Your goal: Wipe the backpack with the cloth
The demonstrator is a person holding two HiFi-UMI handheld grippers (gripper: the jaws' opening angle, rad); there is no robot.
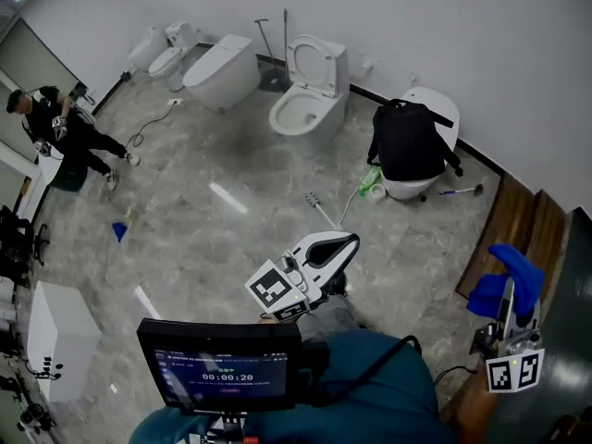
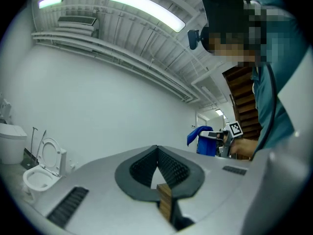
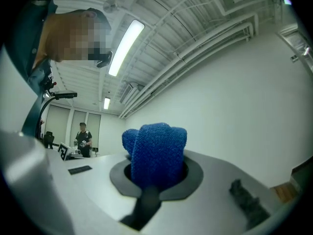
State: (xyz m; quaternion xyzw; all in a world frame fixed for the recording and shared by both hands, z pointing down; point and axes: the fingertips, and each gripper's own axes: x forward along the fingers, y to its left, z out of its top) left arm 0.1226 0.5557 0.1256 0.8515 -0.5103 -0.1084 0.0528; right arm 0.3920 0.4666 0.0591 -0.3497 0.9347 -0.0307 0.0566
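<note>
Two tools, both raised toward the ceiling and neither near the work yet. My right tool (image 3: 156, 171) has its jaws clamped on the blue cloth (image 3: 159, 148), which bulges out of them in a thick bunched fold. My left tool (image 2: 157, 151) is closed with its tips meeting and carries nothing.

Further out, the black backpack (image 1: 405, 141) sits upright on a white toilet (image 1: 437, 107) against the far wall, well apart from both tools, with open floor (image 1: 213, 239) between. A brush (image 1: 324, 209) lies on the floor along the way, and a green bottle (image 1: 370, 181) stands just beside that toilet's base.

My worry is the grip on the cloth. It looks held by a wad, not a flat edge, so dragging it over the fabric could pull it free or only smear a narrow strip. The backpack also looks perched, not secured. A firm push from the right could slide or tip it off unless the left tool opens and braces it first. A low approach might also knock the bottle.
</note>
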